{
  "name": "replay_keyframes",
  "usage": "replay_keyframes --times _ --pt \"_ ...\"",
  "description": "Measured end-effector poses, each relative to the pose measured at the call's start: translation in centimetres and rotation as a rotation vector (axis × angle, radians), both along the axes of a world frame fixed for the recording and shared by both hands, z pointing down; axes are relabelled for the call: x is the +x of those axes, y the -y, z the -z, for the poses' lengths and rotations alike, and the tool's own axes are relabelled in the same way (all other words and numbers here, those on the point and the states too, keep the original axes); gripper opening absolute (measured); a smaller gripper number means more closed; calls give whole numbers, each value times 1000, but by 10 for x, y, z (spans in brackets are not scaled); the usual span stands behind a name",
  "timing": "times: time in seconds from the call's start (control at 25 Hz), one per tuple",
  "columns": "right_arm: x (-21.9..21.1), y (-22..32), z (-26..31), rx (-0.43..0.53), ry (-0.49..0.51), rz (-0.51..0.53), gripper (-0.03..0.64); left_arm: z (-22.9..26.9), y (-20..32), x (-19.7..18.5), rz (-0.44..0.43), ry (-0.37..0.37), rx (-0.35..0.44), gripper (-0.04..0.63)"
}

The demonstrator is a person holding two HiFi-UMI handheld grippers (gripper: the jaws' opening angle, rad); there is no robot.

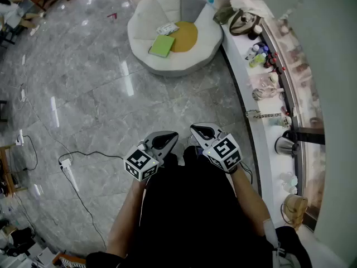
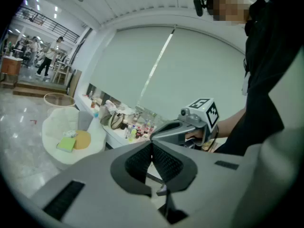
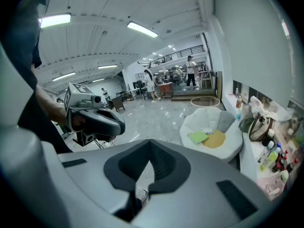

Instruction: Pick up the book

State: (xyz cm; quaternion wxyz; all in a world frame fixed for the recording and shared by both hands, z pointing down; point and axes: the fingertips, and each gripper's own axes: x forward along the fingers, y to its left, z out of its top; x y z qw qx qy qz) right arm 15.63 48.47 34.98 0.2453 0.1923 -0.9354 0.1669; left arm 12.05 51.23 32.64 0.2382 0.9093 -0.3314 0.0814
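Jaws pressed together on nothing, the left gripper (image 1: pixel 166 140) and right gripper (image 1: pixel 201 132) sit low centre. The book (image 1: pixel 162 46), seemingly the green slab on the white seat (image 1: pixel 184 67) at upper centre, lies untouched and well apart. The approach and the grasp both remain.

- A white round seat (image 1: pixel 167 67) stands on the grey marble floor (image 1: pixel 83 94).
- On the seat lie a green book (image 1: pixel 162 46), an orange round cushion (image 1: pixel 187 36) touching it, and a small pale packet (image 1: pixel 167 28), perhaps printed paper.
- Just right of the seat, a white ledge (image 1: pixel 244 88) carries a handbag (image 1: pixel 244 22) and bottles (image 1: pixel 260 54).
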Motion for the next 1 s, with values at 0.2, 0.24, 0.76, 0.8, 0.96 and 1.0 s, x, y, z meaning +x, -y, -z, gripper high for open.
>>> replay_keyframes --times 0.2,0.24,0.76,0.8,0.96,1.0 --pt "-4 1 41 43 76 7 15 43 -2 10 -97 -65 65 14" --pt "-3 4 48 56 86 4 15 51 -1 11 -107 -69 81 14" --pt "11 7 93 131 135 28 15 80 2 23 -74 -155 51 14" --pt "13 6 93 127 142 30 15 81 2 26 -76 -147 55 14" --pt "23 1 91 103 166 28 15 84 0 40 -95 -110 89 14" --pt "26 -1 89 99 167 31 15 83 -2 45 -105 -98 100 14"
